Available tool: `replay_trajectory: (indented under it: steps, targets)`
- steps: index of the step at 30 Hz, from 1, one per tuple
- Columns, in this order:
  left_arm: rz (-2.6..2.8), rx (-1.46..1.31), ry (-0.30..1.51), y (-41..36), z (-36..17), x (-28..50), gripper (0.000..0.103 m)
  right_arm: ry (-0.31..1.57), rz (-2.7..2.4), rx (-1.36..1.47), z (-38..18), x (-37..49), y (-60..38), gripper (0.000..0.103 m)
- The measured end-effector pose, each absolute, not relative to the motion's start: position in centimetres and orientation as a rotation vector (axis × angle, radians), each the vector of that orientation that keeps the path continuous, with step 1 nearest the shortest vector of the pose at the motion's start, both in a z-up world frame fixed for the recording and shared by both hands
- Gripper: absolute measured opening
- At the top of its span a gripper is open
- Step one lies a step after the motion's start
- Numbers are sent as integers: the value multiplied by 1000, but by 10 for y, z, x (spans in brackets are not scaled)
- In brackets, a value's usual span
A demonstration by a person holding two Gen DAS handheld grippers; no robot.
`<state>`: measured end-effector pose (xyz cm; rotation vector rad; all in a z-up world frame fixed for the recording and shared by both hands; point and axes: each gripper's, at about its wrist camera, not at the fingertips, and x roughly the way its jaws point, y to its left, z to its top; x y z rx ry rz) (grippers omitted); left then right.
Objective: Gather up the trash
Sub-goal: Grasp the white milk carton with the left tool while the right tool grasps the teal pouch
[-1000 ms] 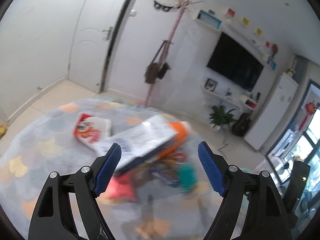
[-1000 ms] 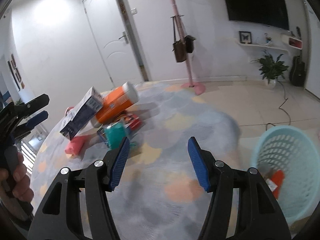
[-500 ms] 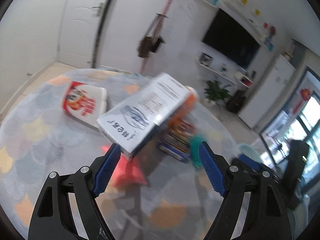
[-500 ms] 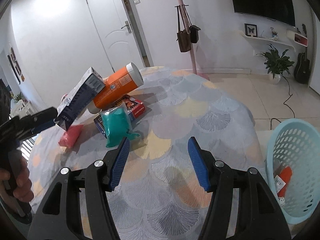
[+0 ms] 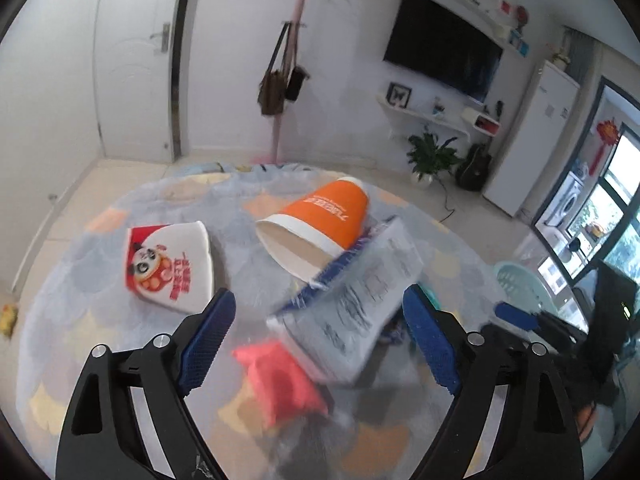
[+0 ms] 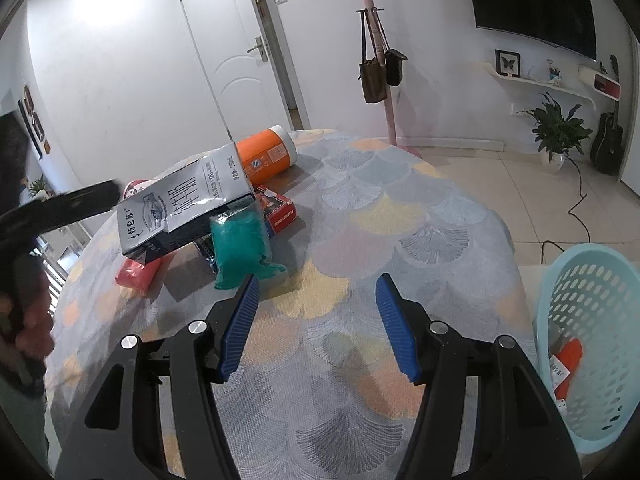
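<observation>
The left hand-held gripper (image 5: 318, 336) is opening wide around the milk carton (image 5: 352, 304), empty; the right hand-held gripper (image 6: 316, 324) gapes empty. Nudged, the carton could topple off the pile.

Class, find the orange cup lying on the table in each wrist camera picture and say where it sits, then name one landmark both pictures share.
Left wrist view: the orange cup lies on its side just above centre, open mouth toward the camera, behind the milk carton.
Right wrist view: the cup sits upper left of centre, white base pointing right, behind the carton.
Shared landmark: the pink coat stand with hanging bags.
</observation>
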<state>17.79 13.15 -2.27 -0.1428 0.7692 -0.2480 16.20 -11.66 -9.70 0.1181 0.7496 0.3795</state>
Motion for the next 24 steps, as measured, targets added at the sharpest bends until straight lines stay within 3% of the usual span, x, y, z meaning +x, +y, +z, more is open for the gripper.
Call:
replay_trajectory:
  steps: [9,15,17,19,22,24]
  targets:
    - [-331,-71,857,99,-41,206,84,765,397,121,-100,164,-116,57]
    - [-318,122,911,66,-57,203,84,763,400,129,-100,164,-117,59]
    - [-289,147,929,63,-63,206,77,762,400,128,-100,164,-116,60]
    - [-294,136,938,64,-65,208,61,762,405,123,-99,163,-115,61]
    - [-285,134,930,65,-64,204,51,768,432,98,-97,163,-109,65]
    - [-303,93,916,70,-59,197,52,768,452,72,-94,164,-102,65]
